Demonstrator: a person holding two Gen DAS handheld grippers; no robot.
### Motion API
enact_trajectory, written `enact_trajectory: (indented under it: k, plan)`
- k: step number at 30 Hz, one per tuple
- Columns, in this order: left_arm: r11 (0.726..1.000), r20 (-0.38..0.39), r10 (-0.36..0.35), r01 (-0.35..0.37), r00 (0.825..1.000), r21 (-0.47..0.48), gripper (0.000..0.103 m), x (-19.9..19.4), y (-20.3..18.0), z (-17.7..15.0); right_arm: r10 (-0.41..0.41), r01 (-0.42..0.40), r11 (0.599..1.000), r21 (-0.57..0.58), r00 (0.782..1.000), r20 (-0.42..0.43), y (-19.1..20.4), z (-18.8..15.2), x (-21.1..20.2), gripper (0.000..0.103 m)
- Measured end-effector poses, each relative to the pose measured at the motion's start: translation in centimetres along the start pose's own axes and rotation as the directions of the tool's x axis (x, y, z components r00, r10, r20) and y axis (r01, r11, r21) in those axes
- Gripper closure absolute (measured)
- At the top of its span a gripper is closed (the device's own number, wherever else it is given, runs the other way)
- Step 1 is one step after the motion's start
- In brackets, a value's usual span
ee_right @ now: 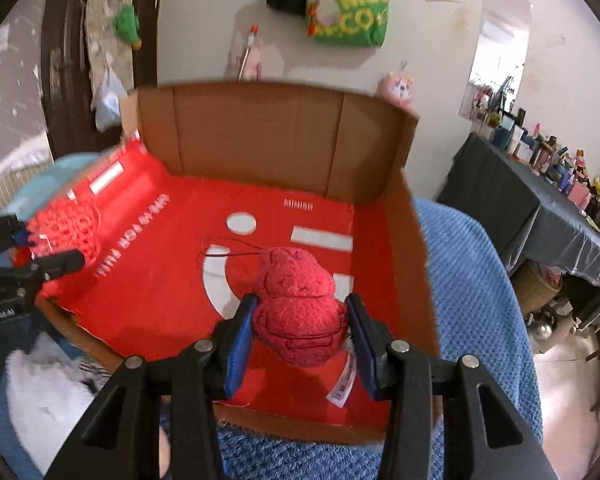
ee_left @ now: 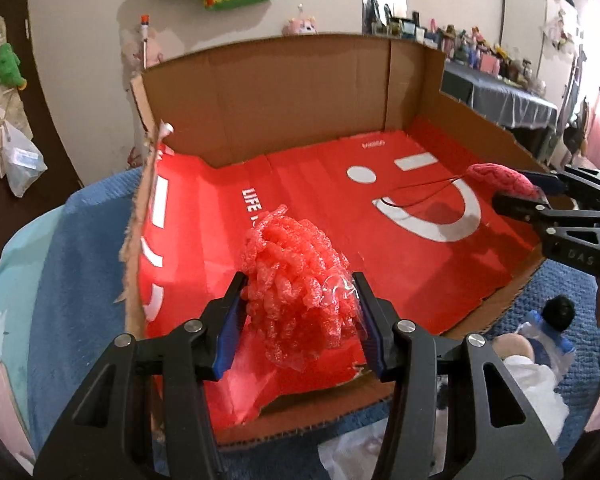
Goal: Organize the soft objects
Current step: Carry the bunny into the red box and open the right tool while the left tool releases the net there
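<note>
Your left claw (ee_left: 298, 312) is clenched on the pink curly foam-mesh bundle (ee_left: 296, 276), your right claw (ee_right: 300, 330) on the red knitted plush (ee_right: 298, 304), both above the red-lined cardboard box (ee_left: 284, 92); either squashy load could slip out, and the plush's dangling cord (ee_right: 228, 248) might snag.

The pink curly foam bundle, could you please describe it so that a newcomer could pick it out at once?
Find the open cardboard box with the red smiley-face lining. Above its near left part, the left gripper holds the curly foam bundle between its blue pads. Unlike the darker red knitted toy in the right gripper, it is pale pink, made of looped foam strands, with clear plastic wrap.
</note>
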State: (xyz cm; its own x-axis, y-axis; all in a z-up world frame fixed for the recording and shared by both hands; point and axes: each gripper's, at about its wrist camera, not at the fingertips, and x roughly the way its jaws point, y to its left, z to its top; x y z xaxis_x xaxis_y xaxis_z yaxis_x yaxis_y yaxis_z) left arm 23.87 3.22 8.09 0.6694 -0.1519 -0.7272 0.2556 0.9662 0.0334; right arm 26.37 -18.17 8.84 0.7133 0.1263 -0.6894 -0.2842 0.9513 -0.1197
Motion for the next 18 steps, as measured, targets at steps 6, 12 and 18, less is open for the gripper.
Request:
enact_trajectory:
  k: [6,12,18]
  plan:
    - [1.0,-0.057,-0.016,0.017,0.998,0.017,0.055,1.4,0.0,-0.2,0.007,-0.009,1.0,-0.018,0.995,-0.097,0.3,-0.4,2.4,0.056]
    - [0.999,-0.078,-0.016,0.02,0.997,0.048,0.053,1.8,-0.2,-0.1,0.026,-0.029,0.999,-0.014,0.987,-0.16,0.3,-0.6,3.6,0.056]
    - [0.995,-0.093,0.0,0.01,0.996,0.104,0.052,2.0,-0.7,0.1,0.038,-0.044,0.999,-0.026,0.98,-0.195,0.3,-0.9,4.1,0.056]
